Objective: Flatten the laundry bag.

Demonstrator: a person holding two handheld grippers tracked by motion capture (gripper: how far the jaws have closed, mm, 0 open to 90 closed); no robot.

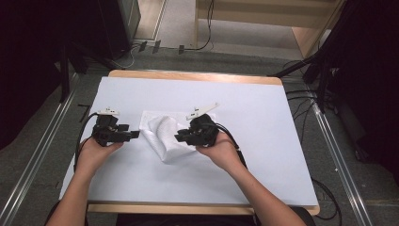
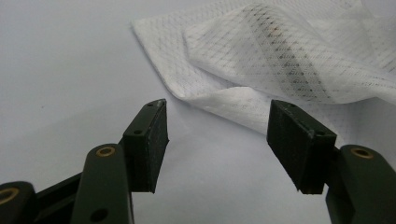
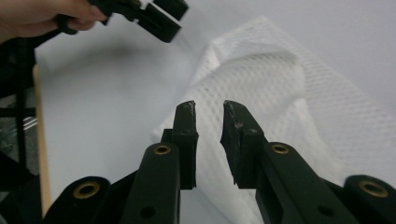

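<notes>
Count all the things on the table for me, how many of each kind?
White mesh cloth, rumpled: 1
Black two-jaw grippers, left and right: 2
Total: 3

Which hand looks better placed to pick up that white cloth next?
Probably the right. Its gripper hangs over the cloth, fingers slightly parted with cloth right ahead. The left gripper sits just off the cloth's edge, opened wide over bare table.

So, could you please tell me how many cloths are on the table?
1. The white cloth lies rumpled mid-table, between the left gripper and the right gripper. None seems hidden beneath it, though its folds could cover something.
</notes>
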